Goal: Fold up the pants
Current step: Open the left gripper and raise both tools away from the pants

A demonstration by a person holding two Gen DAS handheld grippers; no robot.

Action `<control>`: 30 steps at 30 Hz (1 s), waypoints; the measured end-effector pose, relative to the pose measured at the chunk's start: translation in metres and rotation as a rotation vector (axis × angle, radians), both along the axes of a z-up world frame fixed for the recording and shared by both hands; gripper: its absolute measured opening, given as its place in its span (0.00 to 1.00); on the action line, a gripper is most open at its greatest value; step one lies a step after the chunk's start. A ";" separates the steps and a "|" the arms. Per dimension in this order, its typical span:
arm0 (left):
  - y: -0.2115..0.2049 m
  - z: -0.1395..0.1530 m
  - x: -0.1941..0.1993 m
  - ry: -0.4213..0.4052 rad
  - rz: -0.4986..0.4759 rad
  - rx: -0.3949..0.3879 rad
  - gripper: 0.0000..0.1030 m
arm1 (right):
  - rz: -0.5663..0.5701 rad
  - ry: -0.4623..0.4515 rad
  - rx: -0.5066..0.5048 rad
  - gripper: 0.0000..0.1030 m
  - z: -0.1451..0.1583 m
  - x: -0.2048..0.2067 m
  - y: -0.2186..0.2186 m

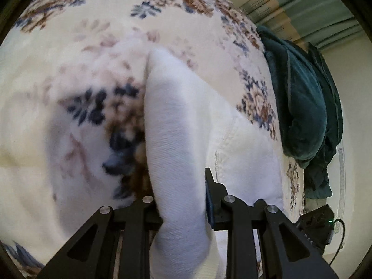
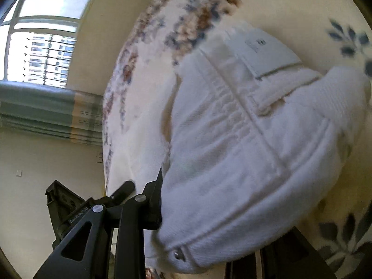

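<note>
Left wrist, white pants (image 1: 176, 125) (folded), long axis running away from claw (image 1: 179, 200)

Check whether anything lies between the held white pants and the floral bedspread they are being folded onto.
Nothing visible does. The white cotton pants are gripped by both the left gripper and the right gripper, over bare floral bedspread. The dark green blanket is bunched at the bed's edge, clear of the pants.
</note>
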State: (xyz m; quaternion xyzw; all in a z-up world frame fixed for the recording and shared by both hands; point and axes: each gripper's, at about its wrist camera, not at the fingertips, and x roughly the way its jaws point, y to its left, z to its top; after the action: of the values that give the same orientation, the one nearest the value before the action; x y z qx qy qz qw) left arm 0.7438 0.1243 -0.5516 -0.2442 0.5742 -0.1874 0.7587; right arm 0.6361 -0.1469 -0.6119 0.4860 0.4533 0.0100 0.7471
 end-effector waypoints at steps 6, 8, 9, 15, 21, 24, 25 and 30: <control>-0.003 0.011 -0.023 0.033 0.009 0.176 0.39 | 0.118 0.109 -0.054 0.65 -0.009 -0.002 -0.001; -0.005 0.021 -0.034 0.023 0.015 0.277 0.44 | 0.169 0.127 -0.125 0.75 -0.003 -0.001 0.001; -0.005 0.025 -0.040 0.018 0.016 0.311 0.46 | 0.199 0.146 -0.195 0.79 0.005 -0.003 0.003; -0.002 0.052 -0.079 -0.016 0.039 0.413 0.82 | 0.299 0.176 -0.592 0.94 0.061 -0.013 0.011; -0.016 0.090 -0.111 -0.073 0.031 0.505 0.87 | 0.286 0.162 -0.898 1.00 0.127 -0.020 0.008; -0.027 0.111 -0.120 -0.102 0.027 0.522 0.87 | 0.273 0.146 -0.927 1.00 0.158 -0.033 -0.001; -0.030 0.117 -0.122 -0.107 0.024 0.521 0.87 | 0.270 0.138 -0.921 1.00 0.169 -0.038 -0.003; -0.039 0.163 -0.153 -0.160 0.030 0.545 0.87 | 0.277 0.102 -0.906 1.00 0.219 -0.070 -0.008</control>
State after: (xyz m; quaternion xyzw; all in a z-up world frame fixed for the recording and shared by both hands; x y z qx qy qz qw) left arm 0.5906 0.0858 -0.3885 -0.0240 0.5382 -0.0335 0.8418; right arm 0.5664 -0.1545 -0.3928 0.0461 0.5086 -0.1131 0.8523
